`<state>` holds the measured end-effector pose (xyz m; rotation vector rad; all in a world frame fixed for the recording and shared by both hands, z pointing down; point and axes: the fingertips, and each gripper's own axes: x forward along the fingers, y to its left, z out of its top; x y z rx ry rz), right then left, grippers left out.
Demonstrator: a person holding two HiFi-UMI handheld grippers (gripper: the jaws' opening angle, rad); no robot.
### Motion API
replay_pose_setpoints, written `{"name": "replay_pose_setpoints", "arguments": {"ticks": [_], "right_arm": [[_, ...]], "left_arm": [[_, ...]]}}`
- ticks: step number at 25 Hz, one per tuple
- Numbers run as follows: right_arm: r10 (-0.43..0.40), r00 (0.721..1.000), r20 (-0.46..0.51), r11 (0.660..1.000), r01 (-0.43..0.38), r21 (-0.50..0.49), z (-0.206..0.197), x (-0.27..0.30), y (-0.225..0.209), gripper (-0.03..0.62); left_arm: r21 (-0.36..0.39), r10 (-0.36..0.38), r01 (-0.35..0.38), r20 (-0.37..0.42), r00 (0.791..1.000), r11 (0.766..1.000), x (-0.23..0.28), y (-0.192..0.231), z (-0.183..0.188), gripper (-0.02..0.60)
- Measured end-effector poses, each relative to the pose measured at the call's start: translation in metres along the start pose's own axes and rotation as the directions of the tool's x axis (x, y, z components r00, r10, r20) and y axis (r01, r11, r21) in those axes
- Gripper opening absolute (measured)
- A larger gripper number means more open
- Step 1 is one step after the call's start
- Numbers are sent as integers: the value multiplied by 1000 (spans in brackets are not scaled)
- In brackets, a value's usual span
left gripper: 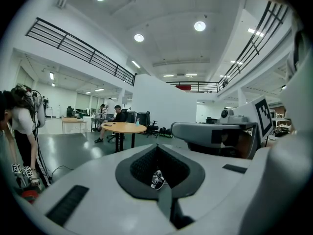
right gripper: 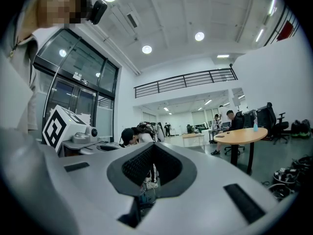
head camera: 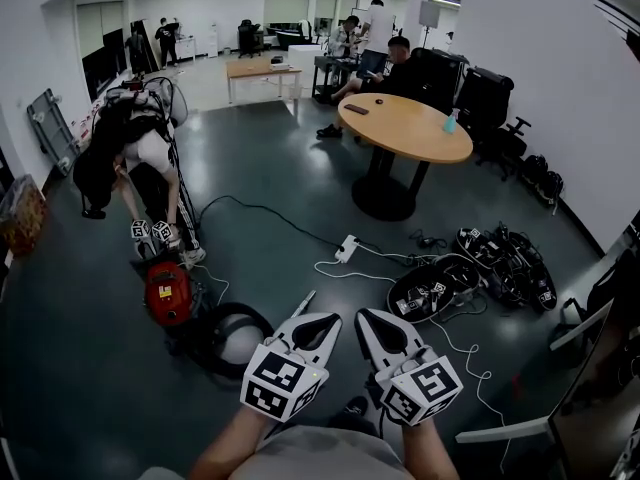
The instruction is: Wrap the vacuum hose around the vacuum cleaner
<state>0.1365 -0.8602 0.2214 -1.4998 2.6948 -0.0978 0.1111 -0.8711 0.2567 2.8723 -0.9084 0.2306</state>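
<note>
on the floor at left: red vacuum cleaner [head camera: 168,294], black vacuum hose [head camera: 225,333] coiled just beside it
hard to tell: where the hose joins
bending person [head camera: 140,158]: over the cleaner
left gripper [head camera: 318,320]: pressed together, empty
right gripper [head camera: 372,320]: pressed together, empty
hose: shown by head view only

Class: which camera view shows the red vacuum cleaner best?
The head view: the red vacuum cleaner sits on the floor, seen from above. The left gripper view shows only a red sliver of it at lower left; the right gripper view shows none of it clearly.
</note>
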Motion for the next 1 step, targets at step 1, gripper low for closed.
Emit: {"name": "replay_pose_setpoints", "arguments": {"ticks": [1], "right_arm": [[-1, 1000, 3, 1000, 1, 1, 0, 0, 0, 6]], "left_arm": [[2, -1, 1, 0, 1000, 1000, 0, -1, 0, 6]]}}
